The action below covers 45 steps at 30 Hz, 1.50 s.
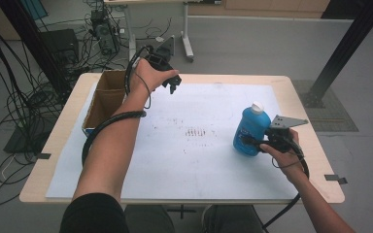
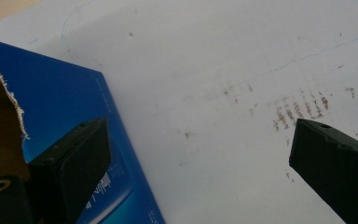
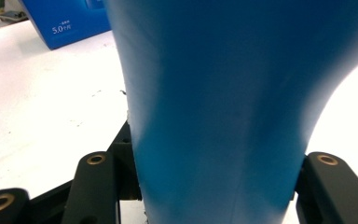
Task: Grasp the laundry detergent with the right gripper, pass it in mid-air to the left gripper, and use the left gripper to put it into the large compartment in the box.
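Note:
A blue bottle (image 1: 248, 130) with a white cap stands on the white mat (image 1: 189, 165) at the right. My right gripper (image 1: 255, 142) is shut on its lower body from the near side. In the right gripper view the bottle (image 3: 223, 93) sits between the two black fingers (image 3: 95, 186). My left gripper (image 1: 171, 83) hovers at the far left of the mat, beside an open cardboard box (image 1: 106, 97) with blue outer walls. Its jaws (image 2: 200, 135) stand wide open over bare mat, with the box's blue side (image 2: 65, 102) just to their left.
Brown smudges (image 1: 196, 132) mark the middle of the mat. The wooden table edge (image 1: 53, 141) frames the mat. Cables (image 1: 9, 97) and a black post (image 1: 340, 53) stand on the floor around the table. The box's blue wall (image 3: 70, 21) lies beyond the bottle.

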{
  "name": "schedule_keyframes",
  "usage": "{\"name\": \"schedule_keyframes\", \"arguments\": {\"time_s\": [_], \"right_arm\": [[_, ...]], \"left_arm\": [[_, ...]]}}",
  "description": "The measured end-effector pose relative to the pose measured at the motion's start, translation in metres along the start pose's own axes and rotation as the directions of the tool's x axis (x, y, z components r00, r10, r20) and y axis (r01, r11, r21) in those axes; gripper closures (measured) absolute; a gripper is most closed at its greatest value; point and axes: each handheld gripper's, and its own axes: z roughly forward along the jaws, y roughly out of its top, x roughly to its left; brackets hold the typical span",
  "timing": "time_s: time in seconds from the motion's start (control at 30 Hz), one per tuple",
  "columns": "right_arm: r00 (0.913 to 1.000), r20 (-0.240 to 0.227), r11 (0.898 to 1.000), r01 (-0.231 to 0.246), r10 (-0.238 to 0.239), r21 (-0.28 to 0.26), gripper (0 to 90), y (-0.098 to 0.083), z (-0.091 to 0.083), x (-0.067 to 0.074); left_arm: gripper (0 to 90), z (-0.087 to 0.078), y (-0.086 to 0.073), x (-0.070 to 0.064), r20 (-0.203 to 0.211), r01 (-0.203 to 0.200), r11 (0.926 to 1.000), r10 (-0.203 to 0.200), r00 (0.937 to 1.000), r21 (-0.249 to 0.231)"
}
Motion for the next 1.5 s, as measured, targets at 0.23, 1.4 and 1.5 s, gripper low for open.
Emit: {"name": "schedule_keyframes", "arguments": {"time_s": [0.23,1.4,1.5], "right_arm": [[0.9999,-0.007,1.000,-0.008,0.008,0.020,44.4,0.019,0.004,-0.002],[0.9878,-0.155,0.996,0.033,-0.021,0.080,44.1,0.125,0.061,-0.006],[0.9841,-0.174,0.996,0.049,-0.034,0.081,44.0,0.135,0.070,-0.003]], "left_arm": [[6.1,-0.017,-0.005,0.004,-0.003,-0.050,0.9987,0.050,0.9987,-0.005],[6.2,-0.099,-0.004,-0.010,0.057,-0.530,0.8476,0.530,0.8458,-0.021],[6.2,-0.104,-0.005,-0.013,0.065,-0.580,0.8145,0.580,0.8121,-0.020]]}}
